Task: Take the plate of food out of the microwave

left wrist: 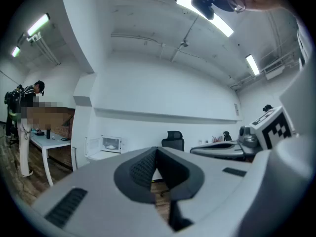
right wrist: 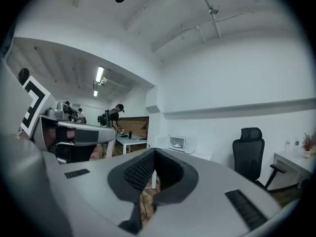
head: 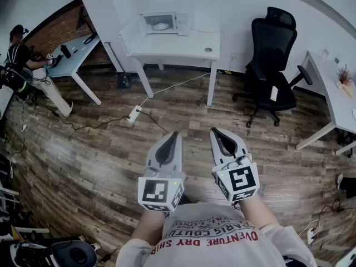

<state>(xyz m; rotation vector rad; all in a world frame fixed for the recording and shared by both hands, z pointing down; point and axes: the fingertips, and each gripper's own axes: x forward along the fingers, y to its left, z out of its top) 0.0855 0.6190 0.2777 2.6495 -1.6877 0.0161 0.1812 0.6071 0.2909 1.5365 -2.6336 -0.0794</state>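
Note:
A white microwave (head: 161,22) stands far off on a white table (head: 183,43), its door (head: 131,33) swung open to the left. Inside it a plate of food (head: 161,25) shows as a pale shape. The same microwave (left wrist: 110,143) appears small in the left gripper view, and the microwave (right wrist: 177,142) is also small in the right gripper view. My left gripper (head: 173,134) and right gripper (head: 216,131) are held close to my chest, side by side over the wooden floor, far from the table. Both are shut and hold nothing.
A black office chair (head: 273,60) stands right of the table. A power strip (head: 133,114) and cables lie on the floor in front of it. A person (head: 22,60) works at another table (head: 75,52) at the far left. A white desk (head: 334,99) sits at right.

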